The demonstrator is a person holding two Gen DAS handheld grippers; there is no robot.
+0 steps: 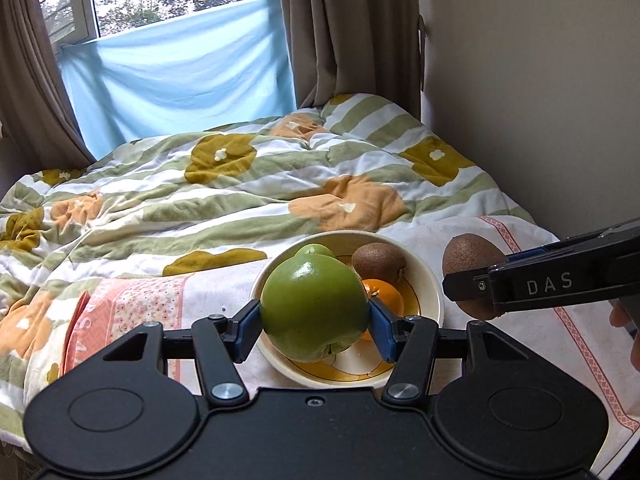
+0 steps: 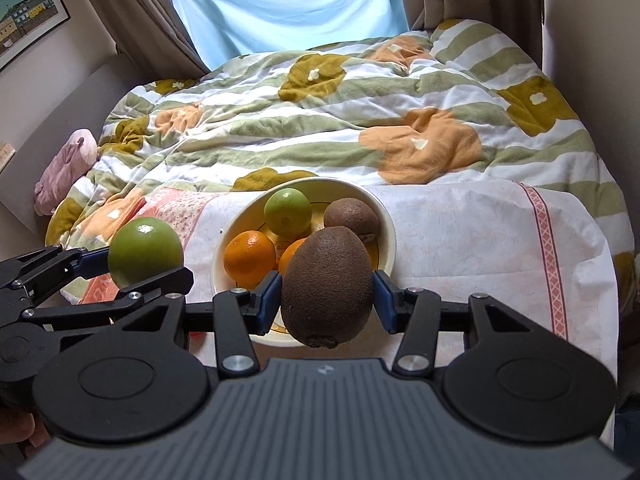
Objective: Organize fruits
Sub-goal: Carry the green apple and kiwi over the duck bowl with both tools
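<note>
Left wrist view, lower centre: left gripper pinching a green apple between its blue pads, hanging just above the near rim of the cream bowl. Right edge of that frame: right gripper clamping a kiwi beside the bowl, up off the white cloth. Right wrist view, lower centre: the same kiwi sitting squeezed between the blue pads of the right gripper, hovering over the bowl's near edge. Lying inside the bowl, centre of frame: a smaller green fruit, a second kiwi and two oranges. Left of frame: the held apple showing in the left gripper. Filling the upper frame: a flowered quilt spreading back toward a blue sheet hanging at the window.
</note>
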